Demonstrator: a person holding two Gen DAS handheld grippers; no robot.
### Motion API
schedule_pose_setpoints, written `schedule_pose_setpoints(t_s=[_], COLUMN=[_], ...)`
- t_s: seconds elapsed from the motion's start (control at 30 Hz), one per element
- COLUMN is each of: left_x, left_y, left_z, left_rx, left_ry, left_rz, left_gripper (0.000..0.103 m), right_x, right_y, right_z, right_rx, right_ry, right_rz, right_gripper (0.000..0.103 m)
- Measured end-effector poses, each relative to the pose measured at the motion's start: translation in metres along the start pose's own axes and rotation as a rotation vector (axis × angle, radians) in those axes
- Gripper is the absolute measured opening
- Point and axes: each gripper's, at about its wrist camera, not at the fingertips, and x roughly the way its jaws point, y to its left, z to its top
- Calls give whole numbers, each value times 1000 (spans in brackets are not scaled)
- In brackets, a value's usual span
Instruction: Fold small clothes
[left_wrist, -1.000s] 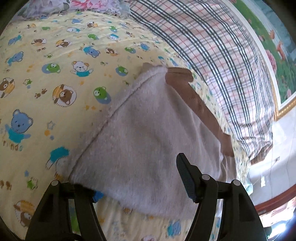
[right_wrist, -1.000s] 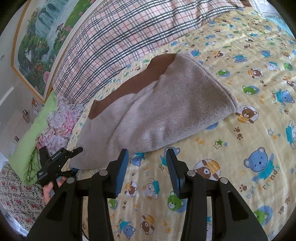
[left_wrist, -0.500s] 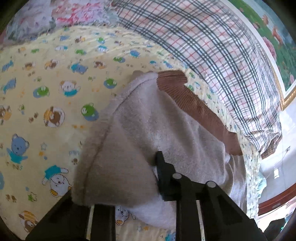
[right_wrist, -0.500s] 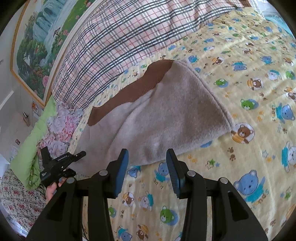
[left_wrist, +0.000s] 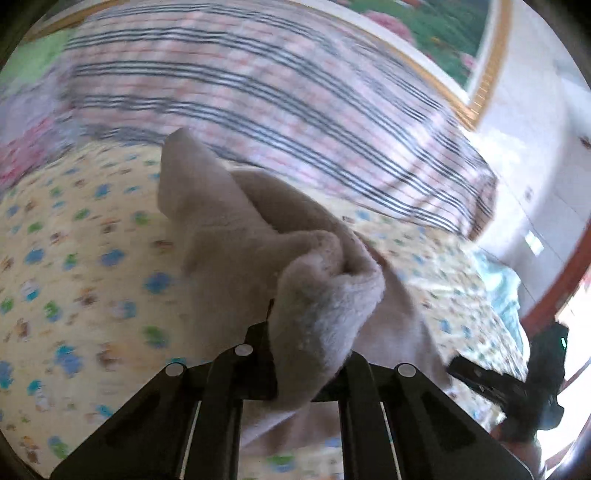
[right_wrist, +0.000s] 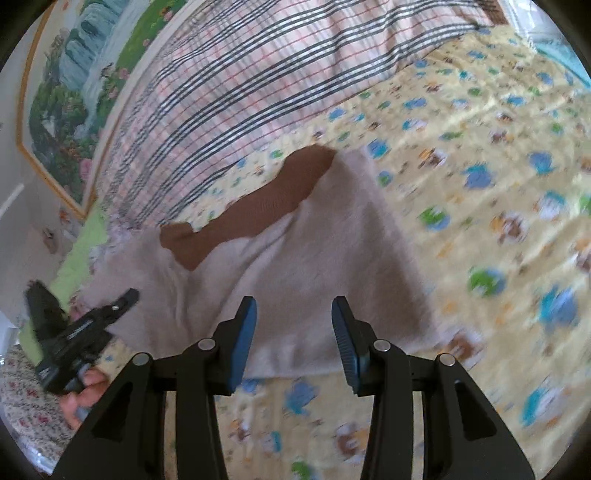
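Observation:
A beige fleece garment (right_wrist: 332, 258) with a brown ribbed band (right_wrist: 258, 206) lies on the yellow bear-print sheet (right_wrist: 498, 184). My left gripper (left_wrist: 291, 332) is shut on a bunched fold of the garment (left_wrist: 229, 236), raised off the sheet; cloth hides its fingertips. In the right wrist view the left gripper (right_wrist: 122, 299) sits at the garment's left edge, with a hand (right_wrist: 85, 384) holding it. My right gripper (right_wrist: 293, 325) stands open above the garment's near edge, nothing pressed between its blue pads. The right gripper (left_wrist: 480, 376) also shows at the lower right of the left wrist view.
A pink and black plaid quilt (right_wrist: 258, 66) lies folded along the head of the bed. A framed landscape painting (right_wrist: 74, 74) hangs behind it. A green pillow (right_wrist: 77, 251) and floral bedding (right_wrist: 22, 398) lie at the left side.
My left gripper closed on the garment's edge, rolled and rose, pulling a fold up off the sheet. My right gripper moved in over the garment's near edge, still open.

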Motion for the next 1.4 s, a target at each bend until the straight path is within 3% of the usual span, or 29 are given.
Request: schedule_pose_setpoints(t_s=[0.13,0.27,0.4,0.47,0.6,0.7,0.8,0.83,0.87,0.97,1.17,1.27,1.4], left_x=[35,70,66,60,51,50,51,53,54,55,56,75,107], left_y=[-36,-46,-42,-40,-35,-34,-39,-41,-44,-53,-100,-127,-142], left_z=[-13,-38,-43,-39,-36,-35,-39,-39,-41,-40,-24,-31,-52], left_rx=[50,84,85,75,57,68,105,116,132,163,241,266,263], left_ry=[65,156,152,135,104,102,107,108,107,104,73,97,173], left_rz=[-45,-18,-26,-35,-44,-41,-15,-8,5,28,-55,-88,-114], left_gripper=[7,7,7,7,7,7,7,7,7,7,7,7,7], right_x=[2,11,37,56,99,137,168,174,180,190,135,109,105], right_y=[-13,-20,-18,-8,17,30,43,46,51,64,75,60,17], right_z=[28,49,62,67,73,76,78,78,78,79,116,131,134], right_rx=[3,-19,8,6,13,38,25,15,-5,-53,-174,-228,-230], right_ry=[9,24,97,146,258,353,411,419,427,445,327,278,290], right_rz=[-7,-32,67,153,304,360,351,358,350,340,368,308,178], right_gripper=[44,44,47,63,66,66,66,61,46,21,18,18,18])
